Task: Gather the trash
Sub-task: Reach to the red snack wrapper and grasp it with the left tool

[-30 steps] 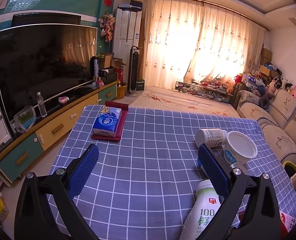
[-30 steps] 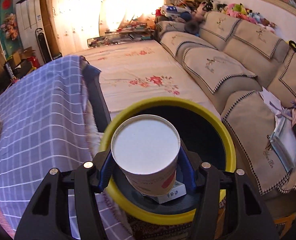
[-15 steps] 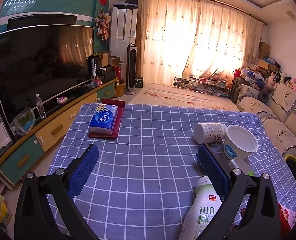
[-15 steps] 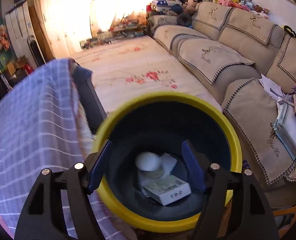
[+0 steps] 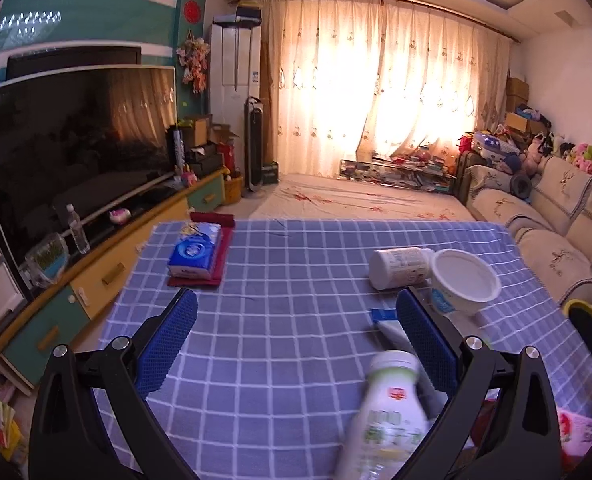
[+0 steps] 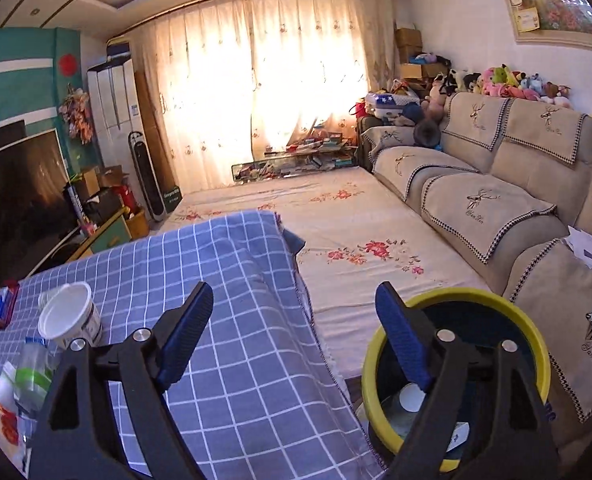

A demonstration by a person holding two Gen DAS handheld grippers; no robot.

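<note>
My right gripper (image 6: 294,300) hangs over the table's right edge, its jaws opening with nothing between them. Under its right finger stands the yellow-rimmed bin (image 6: 455,294), with a paper cup (image 6: 411,398) and a small box inside. My left gripper (image 5: 296,304) is open and empty above the blue checked tablecloth (image 5: 296,264). Beside its right finger lie a white-green bottle (image 5: 391,412), blurred, and a small tube (image 5: 391,330). Farther off are a white tub (image 5: 463,280) and a tipped white jar (image 5: 399,268). The right wrist view shows the tub (image 6: 70,316) at far left.
A blue tissue pack (image 5: 196,252) rests on a red cloth at the table's far left. A TV cabinet (image 5: 96,276) runs along the left. A beige sofa (image 6: 495,200) lines the right wall, with a floral rug (image 6: 355,248) between it and the table.
The right gripper let the paper cup drop into the bin, spread its jaws wider, then swung up and left toward the table. The left gripper drifted slightly; the bottle now looks blurred.
</note>
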